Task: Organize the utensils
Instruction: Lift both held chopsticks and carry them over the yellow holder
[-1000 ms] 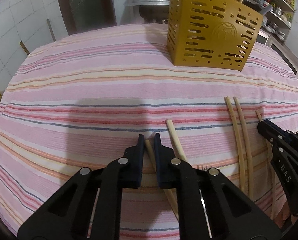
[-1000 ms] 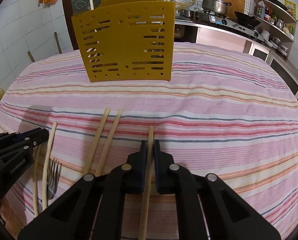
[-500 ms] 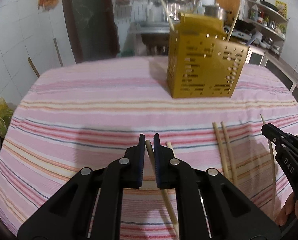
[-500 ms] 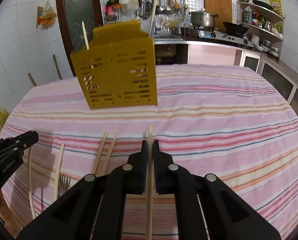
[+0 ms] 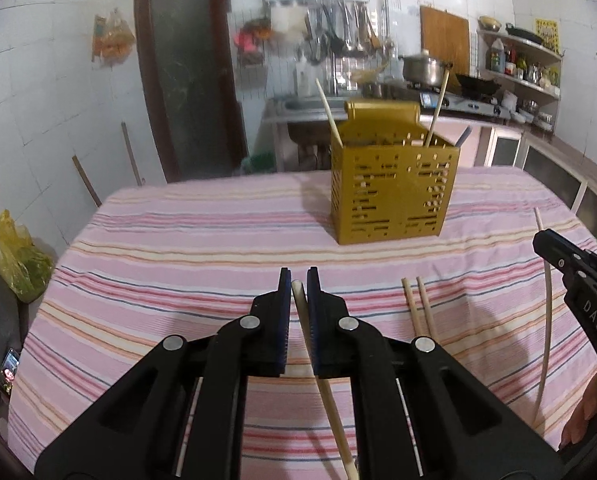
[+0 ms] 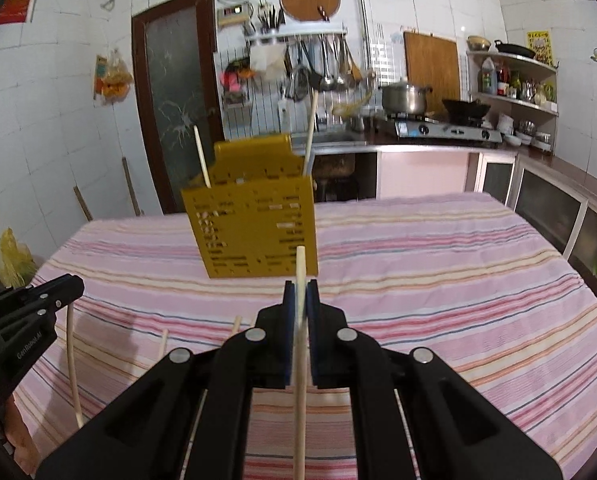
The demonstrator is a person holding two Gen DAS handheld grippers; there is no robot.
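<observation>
My left gripper is shut on a pale wooden chopstick and holds it above the striped tablecloth. My right gripper is shut on another chopstick, whose tip pokes out past the pads. The yellow perforated utensil holder stands upright at the table's far side with two chopsticks leaning in it. Two loose chopsticks lie on the cloth between the grippers. Each gripper shows at the edge of the other's view: right gripper, left gripper.
A yellow plastic bag and a phone sit beyond the table's left edge. Behind the table are a sink, a stove with a pot, shelves and a dark door. A person's hand shows at the lower right.
Both grippers have risen and tilted up, each lifting its chopstick off the cloth. The holder now looks smaller and farther away, and more of the kitchen wall shows.
</observation>
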